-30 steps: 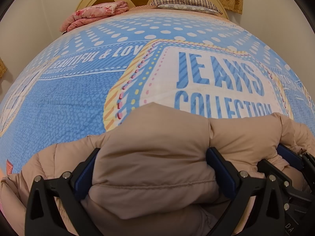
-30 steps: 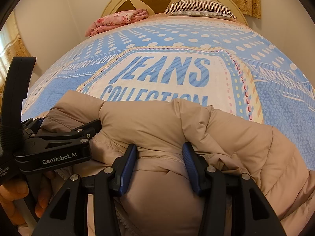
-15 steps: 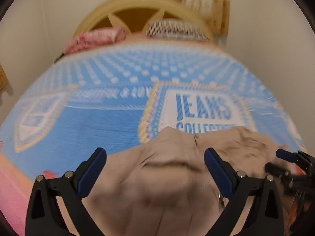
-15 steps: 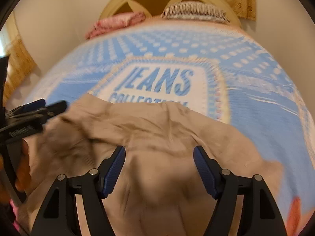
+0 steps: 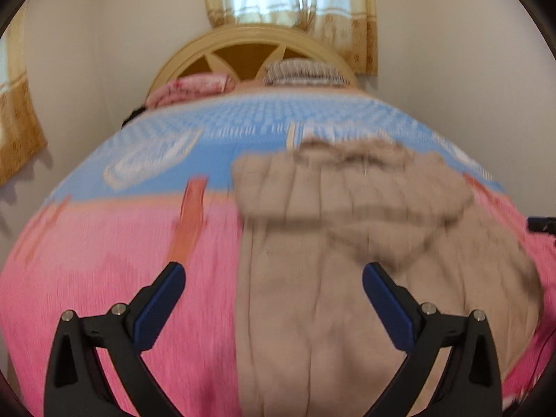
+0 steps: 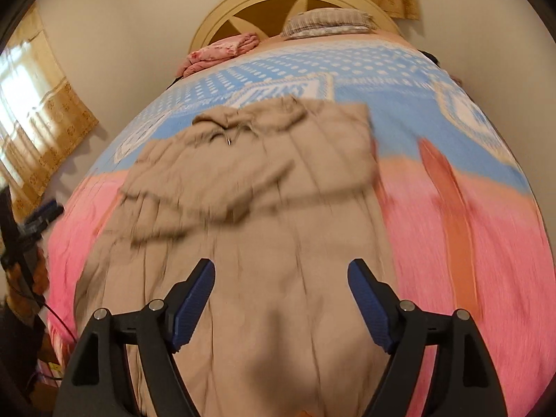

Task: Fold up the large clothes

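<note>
A large beige puffer jacket [image 5: 347, 201] lies on the bed, its upper part folded back over the rest, and hangs down over the pink near side. In the left wrist view my left gripper [image 5: 272, 271] hovers open above its left edge, touching nothing. My right gripper [image 6: 281, 266] hangs over the middle of the jacket [image 6: 260, 173]. Its jaws are opening, and only the cloth far beneath shows between its fingers. Both views are blurred by motion. The left gripper [image 6: 41, 215] also shows at the left edge of the right wrist view, held by a hand.
The bed has a blue printed cover [image 6: 399, 80] and a pink side drape [image 5: 104, 260]. A folded pink blanket [image 6: 222, 52] and a striped pillow [image 6: 326, 21] lie by the cream headboard [image 5: 243, 41]. Curtains [image 6: 38, 121] hang on the left wall and behind the headboard.
Both grippers have let go of the jacket, opened and drawn back and up from the bed. The jacket now lies folded on the cover.
</note>
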`<action>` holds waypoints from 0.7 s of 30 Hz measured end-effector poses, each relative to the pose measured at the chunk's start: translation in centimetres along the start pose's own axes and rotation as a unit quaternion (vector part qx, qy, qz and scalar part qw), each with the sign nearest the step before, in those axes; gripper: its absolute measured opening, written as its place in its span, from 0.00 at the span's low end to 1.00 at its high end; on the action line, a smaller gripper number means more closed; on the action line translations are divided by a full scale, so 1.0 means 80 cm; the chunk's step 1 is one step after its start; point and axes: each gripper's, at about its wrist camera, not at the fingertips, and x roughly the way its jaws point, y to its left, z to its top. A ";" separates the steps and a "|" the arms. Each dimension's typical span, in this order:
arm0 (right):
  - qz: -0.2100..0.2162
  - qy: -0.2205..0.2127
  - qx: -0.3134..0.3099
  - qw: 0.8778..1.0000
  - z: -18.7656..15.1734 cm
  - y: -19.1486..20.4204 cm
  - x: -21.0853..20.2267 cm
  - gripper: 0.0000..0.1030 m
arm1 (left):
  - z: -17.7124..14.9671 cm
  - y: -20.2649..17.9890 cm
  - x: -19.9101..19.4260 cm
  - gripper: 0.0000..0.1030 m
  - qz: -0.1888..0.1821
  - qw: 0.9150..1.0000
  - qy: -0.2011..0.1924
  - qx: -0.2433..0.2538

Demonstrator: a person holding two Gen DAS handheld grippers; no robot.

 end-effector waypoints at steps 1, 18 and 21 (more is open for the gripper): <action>-0.005 -0.003 0.006 1.000 -0.021 -0.005 -0.011 0.77 | -0.027 0.005 0.001 1.00 0.003 1.000 0.011 -0.007; 0.047 0.004 0.157 0.986 -0.201 -0.058 -0.034 0.78 | -0.146 -0.006 0.014 1.00 -0.096 0.990 0.076 -0.071; 0.067 0.015 0.152 0.986 -0.201 -0.045 -0.024 0.62 | -0.157 -0.010 0.013 0.96 -0.096 0.991 0.072 -0.063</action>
